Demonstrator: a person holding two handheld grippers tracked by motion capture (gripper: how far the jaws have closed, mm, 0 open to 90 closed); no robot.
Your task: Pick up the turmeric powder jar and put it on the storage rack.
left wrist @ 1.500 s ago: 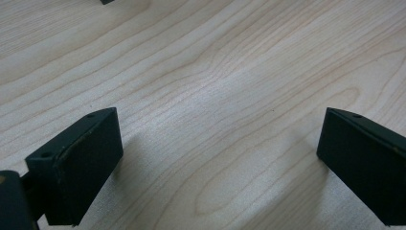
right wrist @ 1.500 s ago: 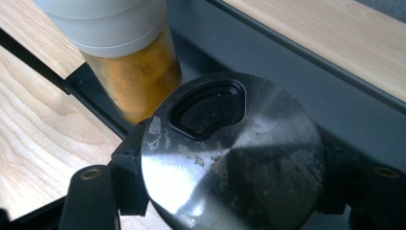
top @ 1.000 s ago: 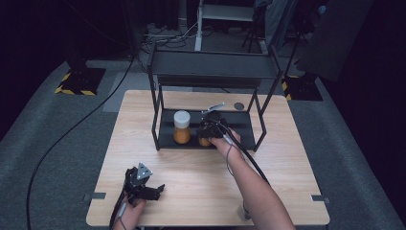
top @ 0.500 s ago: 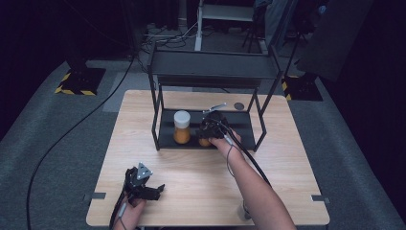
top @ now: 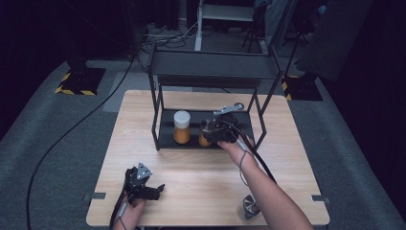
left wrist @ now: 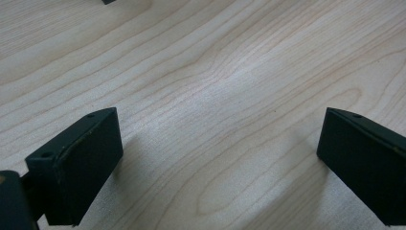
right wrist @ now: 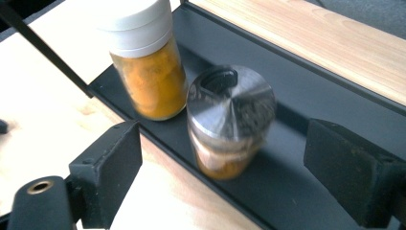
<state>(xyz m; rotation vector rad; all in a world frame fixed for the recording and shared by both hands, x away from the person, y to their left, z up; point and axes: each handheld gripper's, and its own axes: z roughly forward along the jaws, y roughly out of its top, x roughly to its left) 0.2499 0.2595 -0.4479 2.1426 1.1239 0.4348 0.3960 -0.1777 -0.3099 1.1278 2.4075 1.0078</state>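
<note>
standing just beyond right tool [right wrist: 222,163]: jar [right wrist: 230,127]

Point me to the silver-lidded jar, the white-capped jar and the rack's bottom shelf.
silver-lidded jar [right wrist: 230,103]: right gripper view, on its metal lid.
white-capped jar [right wrist: 151,81]: right gripper view, on its orange-filled body.
bottom shelf [right wrist: 306,96]: right gripper view, bare black surface behind the jars.

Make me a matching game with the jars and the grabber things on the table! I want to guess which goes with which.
Things:
1. jar with white lid
2. jar with metal lid
3. left gripper
4. right gripper

Descriptions:
A. over bare wood at the table's near edge, jaws open
B. on the black shelf, right in front of open jaws
C. at the rack, jaws just opened, nothing gripped
D. on the black shelf, towards the rack's left end

Pairs: 1-D, 2-B, 3-A, 4-C
</note>
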